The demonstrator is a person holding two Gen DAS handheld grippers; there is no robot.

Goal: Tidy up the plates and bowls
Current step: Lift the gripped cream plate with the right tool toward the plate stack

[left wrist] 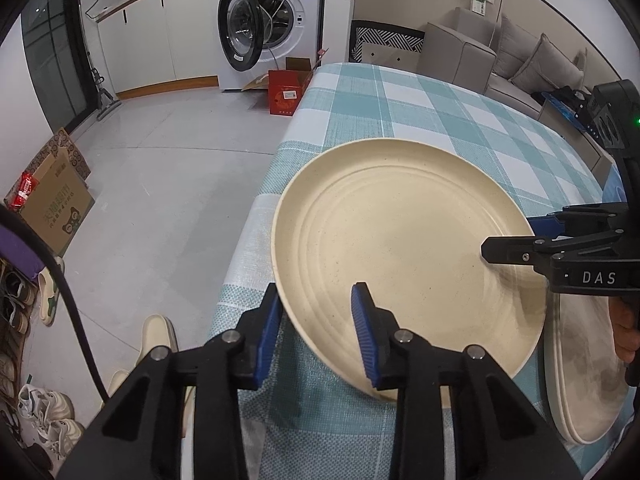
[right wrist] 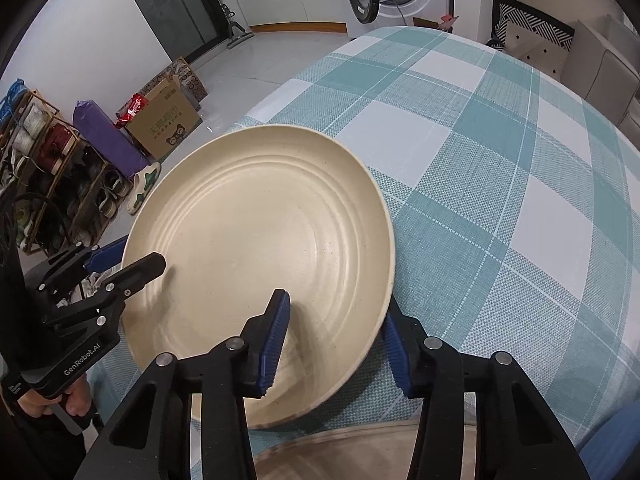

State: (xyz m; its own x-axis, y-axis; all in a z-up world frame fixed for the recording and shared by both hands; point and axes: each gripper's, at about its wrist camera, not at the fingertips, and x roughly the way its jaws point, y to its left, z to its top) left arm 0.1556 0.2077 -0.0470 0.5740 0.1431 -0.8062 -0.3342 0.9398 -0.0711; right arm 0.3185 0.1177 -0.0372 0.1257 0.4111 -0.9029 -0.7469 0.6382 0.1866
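Lying near the table's left edge, the round cream speckled plate (left wrist: 400, 256) shows a matte surface with concentric ridges stepping down from a raised rim to a smooth, flat middle. Beneath it spreads a woven teal-and-white checked tablecloth (left wrist: 420, 108). At about 4 o'clock of the plate in the left wrist view, a stack of pale flat plates (left wrist: 588, 380) sits just beside it, blurred. The left gripper (left wrist: 318, 334), black with ribbed blue pads, straddles the plate's rim at 7 o'clock, one finger over the inside and one outside, its jaws narrowed around the rim; whether the pads press on it cannot be told. The right gripper (right wrist: 334, 344) straddles the rim the same way on the opposite side, pointing steeply down. Beyond the table stands a white front-loading washing machine (left wrist: 276, 20) with its door open.
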